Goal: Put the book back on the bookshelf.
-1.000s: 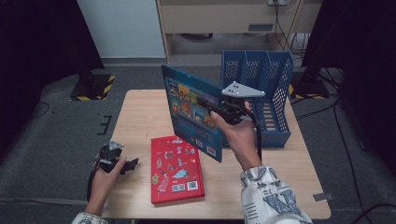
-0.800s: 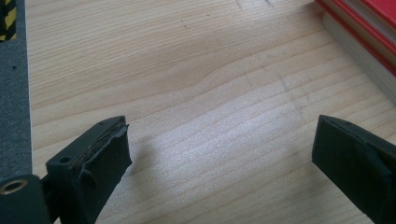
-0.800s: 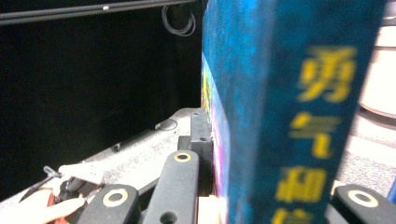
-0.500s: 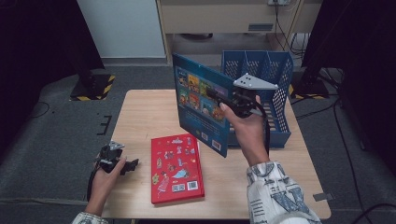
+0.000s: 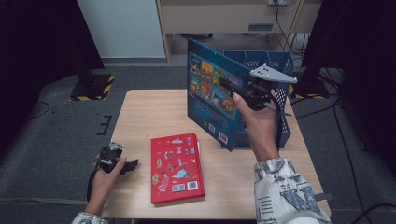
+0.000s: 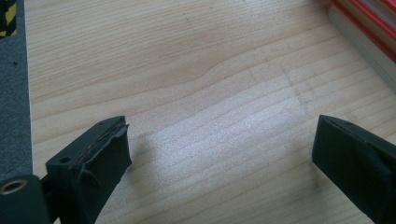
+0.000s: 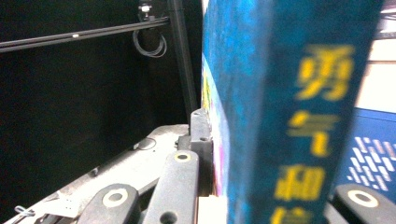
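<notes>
A blue picture book (image 5: 212, 95) hangs upright above the table, its spine with yellow characters (image 7: 299, 121) close to the right gripper view's camera. My right gripper (image 5: 236, 88) is shut on it, one jaw flat against its cover. Behind the book stands a blue file rack (image 5: 280, 100). A red book (image 5: 176, 167) lies flat on the wooden table (image 5: 149, 116). My left gripper (image 5: 128, 165) rests at the table's front left, open, with bare wood between its jaws (image 6: 219, 154). The red book's edge (image 6: 369, 42) shows at the upper right of the left gripper view.
The blue file rack has several slots and stands on the table's right back part. Grey floor surrounds the table, with black stands and cables (image 5: 327, 116) at both sides. Bare wood lies between the red book and the left edge.
My right gripper has lifted the blue book higher and carried it right and back, toward the file rack. The left gripper and red book have stayed put.
</notes>
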